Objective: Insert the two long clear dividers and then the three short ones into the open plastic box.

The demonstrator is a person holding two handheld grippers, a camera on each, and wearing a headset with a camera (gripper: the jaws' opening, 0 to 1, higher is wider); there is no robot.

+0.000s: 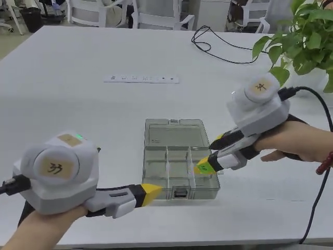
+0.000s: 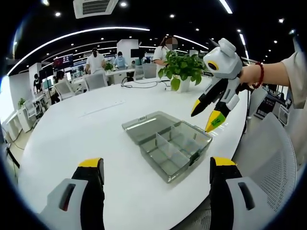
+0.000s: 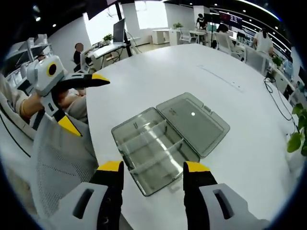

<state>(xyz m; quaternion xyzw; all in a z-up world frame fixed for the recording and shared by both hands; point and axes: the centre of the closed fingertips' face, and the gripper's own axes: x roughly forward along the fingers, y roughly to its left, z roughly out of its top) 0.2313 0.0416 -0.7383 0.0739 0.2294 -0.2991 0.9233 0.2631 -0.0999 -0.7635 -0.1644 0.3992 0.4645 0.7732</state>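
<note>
A broad white table [image 1: 67, 94] is carrying four things. An open clear plastic box [image 1: 164, 194] is lying flat by the table's near edge, its lid [image 1: 176, 133] resting on the surface just behind it. Beyond the box, well apart, a white power strip [image 1: 141, 79] is lying. Farther back, to the box's right, a black cable [image 1: 208, 44] is looping, and a potted plant [image 1: 307, 47] is standing.

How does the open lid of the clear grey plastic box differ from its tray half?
The clear grey tray half holds clear dividers that split it into compartments; the lid lies flat with no dividers. The tray half lies nearer in the head view and has a latch on its front wall; the lid lies beyond it. Both are clear greyish plastic, joined along one edge, on the white table.
</note>
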